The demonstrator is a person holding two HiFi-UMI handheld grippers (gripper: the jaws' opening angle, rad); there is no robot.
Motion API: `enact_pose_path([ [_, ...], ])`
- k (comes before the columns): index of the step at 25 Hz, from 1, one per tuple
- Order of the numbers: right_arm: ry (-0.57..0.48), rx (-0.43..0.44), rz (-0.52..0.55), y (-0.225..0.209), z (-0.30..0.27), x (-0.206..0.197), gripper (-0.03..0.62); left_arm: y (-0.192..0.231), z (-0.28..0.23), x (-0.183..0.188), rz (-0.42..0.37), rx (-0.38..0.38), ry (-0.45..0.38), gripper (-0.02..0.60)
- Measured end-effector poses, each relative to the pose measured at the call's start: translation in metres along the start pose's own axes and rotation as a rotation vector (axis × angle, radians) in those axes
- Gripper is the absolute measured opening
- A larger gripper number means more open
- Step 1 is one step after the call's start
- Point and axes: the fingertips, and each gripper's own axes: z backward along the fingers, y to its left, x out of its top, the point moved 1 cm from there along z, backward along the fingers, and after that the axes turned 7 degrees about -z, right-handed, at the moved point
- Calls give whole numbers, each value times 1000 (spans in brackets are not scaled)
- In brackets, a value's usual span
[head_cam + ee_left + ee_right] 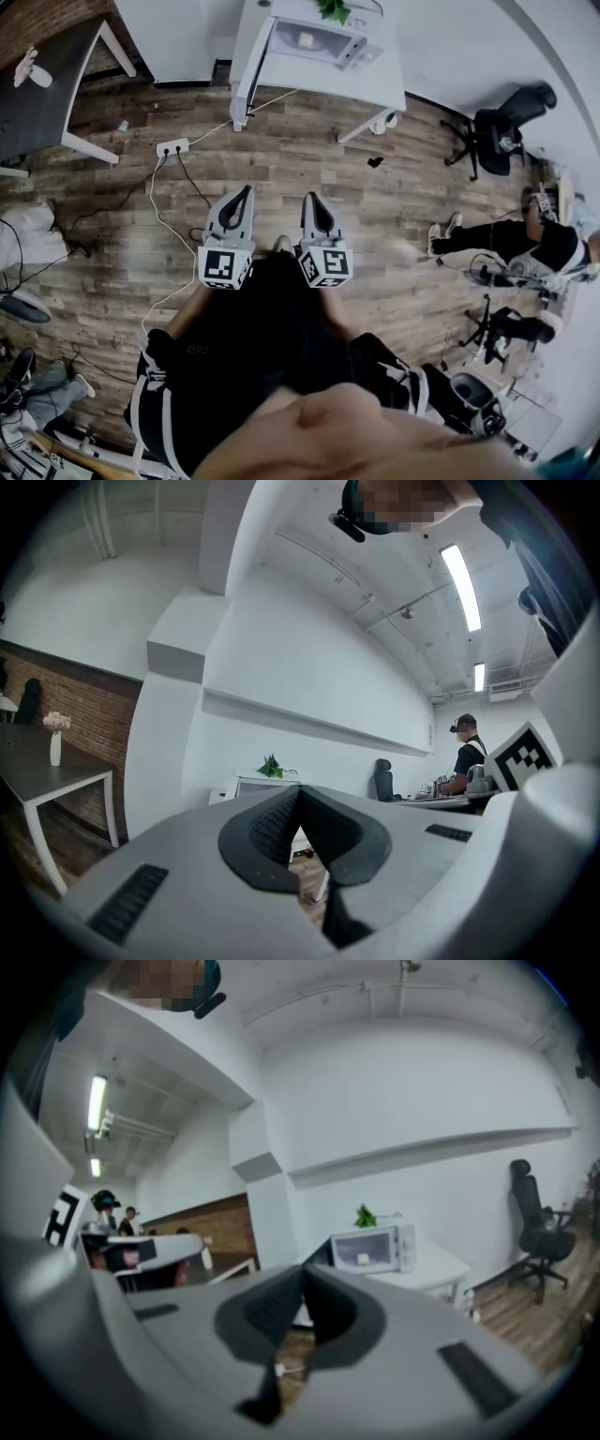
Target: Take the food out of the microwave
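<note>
A white microwave (314, 39) stands on a white table (375, 84) several steps ahead across the wooden floor, its door closed. Through its window a small pale piece of food (362, 1259) shows in the right gripper view. Both grippers are held side by side at waist height, pointing toward the table and far from it. My left gripper (244, 193) has its jaws closed together with nothing between them. My right gripper (310, 199) is likewise shut and empty. In the left gripper view the microwave (255, 786) is partly hidden behind the jaws.
A green plant (365, 1215) stands behind the microwave. A power strip (172, 146) and cables lie on the floor at left. A dark table (37, 84) with a vase stands far left. A black office chair (502, 127) and seated people (525, 248) are at right.
</note>
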Motion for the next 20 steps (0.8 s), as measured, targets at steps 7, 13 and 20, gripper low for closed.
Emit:
enact_pose_path([
  [7,-22,-58,-8,8,-11,-3,32,12,-5,-10,10,-75,21,31],
  [13,-16,-88,-15,-4,-19,-3,32,9,-23,-13,39,-90,45,31],
  [20,-26,-70,-18,-35,-61,7,32,10,-69,-18,30,-75,46,30],
])
